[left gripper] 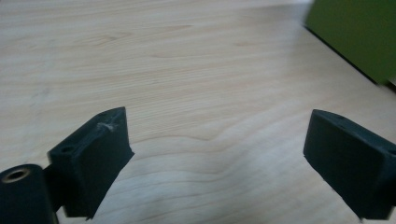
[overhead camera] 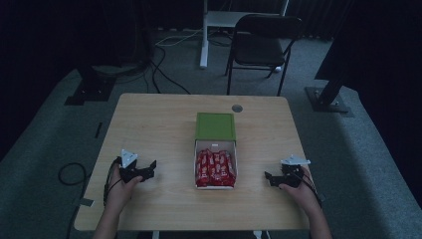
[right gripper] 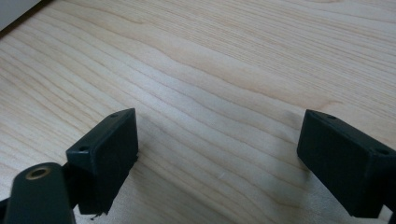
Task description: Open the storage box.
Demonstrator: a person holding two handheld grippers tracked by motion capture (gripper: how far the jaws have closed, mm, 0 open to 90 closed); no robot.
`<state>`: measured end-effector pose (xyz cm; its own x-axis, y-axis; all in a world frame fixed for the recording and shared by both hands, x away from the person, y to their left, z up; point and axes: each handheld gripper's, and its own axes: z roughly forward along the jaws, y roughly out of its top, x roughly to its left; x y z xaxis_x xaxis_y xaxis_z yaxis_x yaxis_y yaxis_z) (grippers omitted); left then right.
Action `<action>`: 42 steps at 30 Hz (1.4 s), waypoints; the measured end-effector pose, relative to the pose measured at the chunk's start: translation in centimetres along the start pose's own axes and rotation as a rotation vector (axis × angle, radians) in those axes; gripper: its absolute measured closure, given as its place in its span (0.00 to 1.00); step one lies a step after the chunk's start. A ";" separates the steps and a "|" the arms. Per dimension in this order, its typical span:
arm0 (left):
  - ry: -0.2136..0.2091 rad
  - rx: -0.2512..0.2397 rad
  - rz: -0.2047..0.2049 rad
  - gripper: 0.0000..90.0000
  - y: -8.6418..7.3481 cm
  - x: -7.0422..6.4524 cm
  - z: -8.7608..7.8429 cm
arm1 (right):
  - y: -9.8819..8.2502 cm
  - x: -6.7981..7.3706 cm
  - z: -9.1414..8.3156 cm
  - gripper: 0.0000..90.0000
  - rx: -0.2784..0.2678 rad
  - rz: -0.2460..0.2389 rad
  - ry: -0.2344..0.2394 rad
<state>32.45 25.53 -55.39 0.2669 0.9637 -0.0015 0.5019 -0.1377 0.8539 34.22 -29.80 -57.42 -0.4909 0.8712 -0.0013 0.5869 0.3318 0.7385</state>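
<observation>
A white box [overhead camera: 215,146] full of red wrapped candy bars [overhead camera: 215,168] lies at the table's middle, and its green lid [overhead camera: 215,126] is slid back over the far end. The left gripper [overhead camera: 149,169] rests on the table to the left of the box, jaws wide apart with nothing between them. In its own view the left gripper [left gripper: 217,154] faces bare wood, with the green lid [left gripper: 359,32] at upper right. The right gripper [overhead camera: 269,178] sits to the right of the box, also open and empty; the right gripper [right gripper: 219,156] looks along bare wood.
The wooden table [overhead camera: 159,124] has a round cable grommet [overhead camera: 237,108] behind the box. A black folding chair [overhead camera: 261,45] and a white desk leg [overhead camera: 204,35] stand beyond the table. Cables [overhead camera: 69,174] lie on the grey carpet at left.
</observation>
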 end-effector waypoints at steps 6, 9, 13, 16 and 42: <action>0.065 0.061 0.009 0.09 -0.4 0.8 0.1 | 0.0 0.0 0.0 0.13 0.000 0.000 0.000; 0.079 0.119 0.017 0.09 -0.7 1.0 0.3 | 0.0 0.0 0.0 0.13 0.000 0.000 0.000; 0.097 0.162 0.011 0.09 -0.9 1.3 0.3 | 0.0 0.0 0.0 0.13 0.000 0.000 0.000; 0.105 0.225 0.017 0.09 -1.1 1.3 0.4 | 0.0 0.0 0.0 0.13 0.000 0.000 0.000; 0.076 0.245 -0.031 0.04 -1.1 1.5 0.7 | 0.0 0.2 0.0 0.12 0.006 -0.022 0.026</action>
<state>32.85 27.01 -56.66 0.1901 0.9815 0.0210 0.6959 -0.1498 0.7024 34.14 -29.60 -57.41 -0.5202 0.8540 0.0006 0.5795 0.3525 0.7348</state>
